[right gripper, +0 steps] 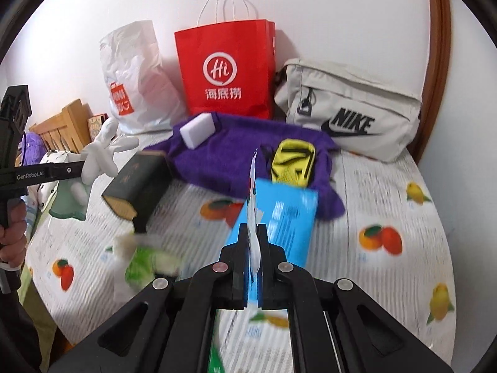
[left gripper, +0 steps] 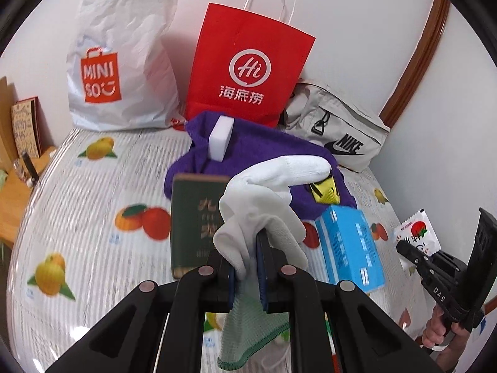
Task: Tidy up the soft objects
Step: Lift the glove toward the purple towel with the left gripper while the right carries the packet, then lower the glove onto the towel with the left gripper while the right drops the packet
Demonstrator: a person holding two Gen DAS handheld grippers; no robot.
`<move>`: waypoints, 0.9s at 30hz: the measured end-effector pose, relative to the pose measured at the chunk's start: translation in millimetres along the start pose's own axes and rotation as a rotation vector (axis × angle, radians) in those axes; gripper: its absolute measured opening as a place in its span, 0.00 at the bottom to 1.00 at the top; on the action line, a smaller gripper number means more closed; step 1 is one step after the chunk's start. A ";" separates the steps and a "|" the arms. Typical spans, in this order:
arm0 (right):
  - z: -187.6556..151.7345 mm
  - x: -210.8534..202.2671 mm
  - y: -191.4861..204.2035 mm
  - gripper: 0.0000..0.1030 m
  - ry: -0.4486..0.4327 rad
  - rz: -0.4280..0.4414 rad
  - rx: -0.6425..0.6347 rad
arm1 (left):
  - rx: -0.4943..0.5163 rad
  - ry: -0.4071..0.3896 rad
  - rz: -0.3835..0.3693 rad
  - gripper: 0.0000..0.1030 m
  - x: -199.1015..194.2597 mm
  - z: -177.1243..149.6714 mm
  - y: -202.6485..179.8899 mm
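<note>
One white glove (left gripper: 264, 192) between left gripper (left gripper: 247, 264) jaws.

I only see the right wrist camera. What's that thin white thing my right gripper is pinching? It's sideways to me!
Observer: In the left wrist camera it's a small packet with a red fruit picture on it, clamped in the right gripper.
Operator: What's the green thing under the glove?
Observer: A green cloth with a stitched edge. It hangs down between the fingers of the left gripper, which is shut on the glove.
Operator: Is there writing on the book?
Observer: Yes, the book has gold characters on its green cover.
</note>
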State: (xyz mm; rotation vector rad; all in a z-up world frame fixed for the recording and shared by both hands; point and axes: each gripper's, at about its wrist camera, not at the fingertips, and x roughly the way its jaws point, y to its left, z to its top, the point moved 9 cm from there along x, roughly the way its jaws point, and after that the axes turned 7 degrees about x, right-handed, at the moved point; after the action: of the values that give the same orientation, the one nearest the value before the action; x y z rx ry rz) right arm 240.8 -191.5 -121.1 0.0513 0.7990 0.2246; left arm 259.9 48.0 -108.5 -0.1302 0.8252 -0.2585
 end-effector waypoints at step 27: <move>97.6 122.2 -14.1 0.04 0.027 -0.033 -0.024 | 0.012 0.128 -0.069 0.11 158.3 100.3 1.8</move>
State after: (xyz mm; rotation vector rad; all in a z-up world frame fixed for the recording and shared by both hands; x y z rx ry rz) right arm 395.6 -174.7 -141.0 0.0123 0.8236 0.2035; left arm 437.2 7.2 -153.5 -0.1315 0.9475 -0.3394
